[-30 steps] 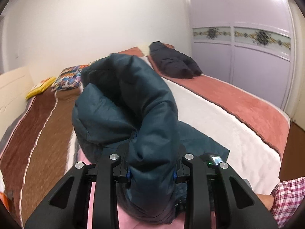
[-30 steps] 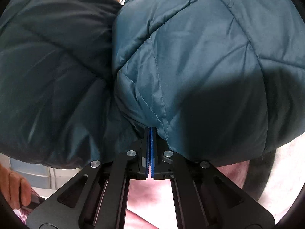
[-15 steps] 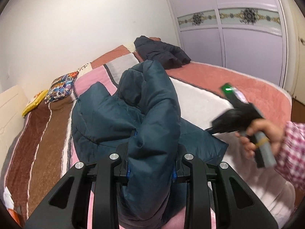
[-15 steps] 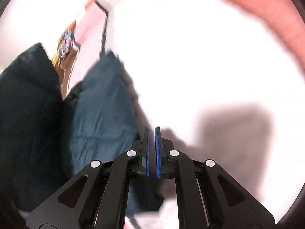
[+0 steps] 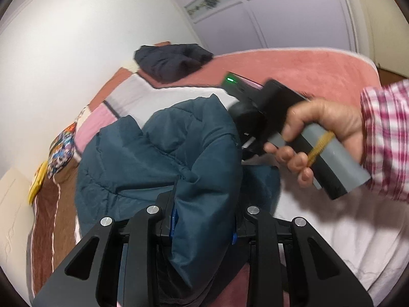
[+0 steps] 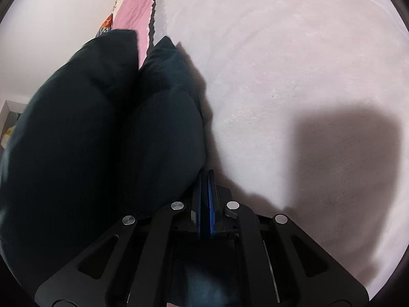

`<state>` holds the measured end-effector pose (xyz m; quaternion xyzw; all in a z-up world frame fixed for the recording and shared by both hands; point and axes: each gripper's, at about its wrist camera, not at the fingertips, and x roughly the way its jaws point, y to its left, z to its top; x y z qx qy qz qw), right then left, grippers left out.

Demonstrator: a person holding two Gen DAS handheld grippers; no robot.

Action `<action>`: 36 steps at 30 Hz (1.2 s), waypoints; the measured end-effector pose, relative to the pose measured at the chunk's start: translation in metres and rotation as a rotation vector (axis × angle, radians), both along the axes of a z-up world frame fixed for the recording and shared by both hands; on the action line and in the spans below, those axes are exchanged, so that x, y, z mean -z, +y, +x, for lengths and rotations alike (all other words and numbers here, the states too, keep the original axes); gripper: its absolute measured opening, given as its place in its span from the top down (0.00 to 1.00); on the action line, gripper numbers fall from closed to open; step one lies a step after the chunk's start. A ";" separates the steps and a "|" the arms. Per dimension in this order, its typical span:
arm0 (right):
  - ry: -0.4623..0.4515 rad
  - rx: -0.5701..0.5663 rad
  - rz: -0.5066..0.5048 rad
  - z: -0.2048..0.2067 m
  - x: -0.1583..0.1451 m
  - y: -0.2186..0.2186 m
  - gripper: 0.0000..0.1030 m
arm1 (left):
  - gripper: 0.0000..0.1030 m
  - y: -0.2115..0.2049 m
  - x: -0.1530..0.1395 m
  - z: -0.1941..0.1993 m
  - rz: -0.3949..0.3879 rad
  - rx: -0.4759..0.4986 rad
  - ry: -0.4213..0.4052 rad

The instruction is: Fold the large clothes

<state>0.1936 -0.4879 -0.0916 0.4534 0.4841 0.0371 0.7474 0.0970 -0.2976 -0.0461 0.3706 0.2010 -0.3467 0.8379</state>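
The left gripper [image 5: 204,220] is pinching a thick fold of the puffy teal jacket [image 5: 163,153]. The fold fills the gap between its two black fingers [image 5: 143,232], and the jaws squeeze it from both sides. The rest of the jacket sits in a bumpy heap on the bed [image 5: 294,69], in the middle of the left view.

At 3 o'clock in that view, a hand [image 5: 319,133] in a pink checked sleeve [image 5: 386,138] holds the right gripper [image 6: 205,192]. Its front end is close to the jacket's right edge, but its tips are hidden there.

In the right view, the jacket [image 6: 102,138] looks very dark and fills the 9 o'clock side. The right gripper's jaws are pressed nearly together with nothing between them. They are just beside the jacket's edge, over the white blanket [image 6: 281,51].

A dark folded coat [image 5: 173,58] lies at 12 o'clock, well apart from the jacket. A bright patterned pillow [image 5: 61,153] sits at 9 o'clock.
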 end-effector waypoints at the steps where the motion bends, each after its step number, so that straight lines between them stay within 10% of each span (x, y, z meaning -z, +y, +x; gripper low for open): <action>1: -0.001 -0.010 -0.005 0.000 0.001 0.001 0.93 | 0.72 -0.003 0.006 -0.002 0.016 0.011 -0.002; 8: 0.010 0.019 -0.051 -0.010 -0.009 -0.026 0.93 | 0.68 -0.010 0.027 -0.006 0.086 0.040 -0.013; 13: -0.062 0.102 -0.179 -0.041 -0.072 -0.059 0.93 | 0.63 -0.011 0.030 -0.007 0.083 0.038 -0.001; 21: -0.299 -0.354 -0.185 0.008 -0.201 0.053 0.93 | 0.55 -0.018 0.039 -0.013 0.093 0.040 0.002; 26: -0.188 -0.547 -0.277 0.053 -0.192 0.132 0.93 | 0.53 -0.020 0.042 -0.013 0.072 0.024 0.017; 36: 0.034 -0.551 -0.381 0.070 -0.114 0.129 1.00 | 0.34 -0.019 0.044 -0.025 0.013 0.053 0.074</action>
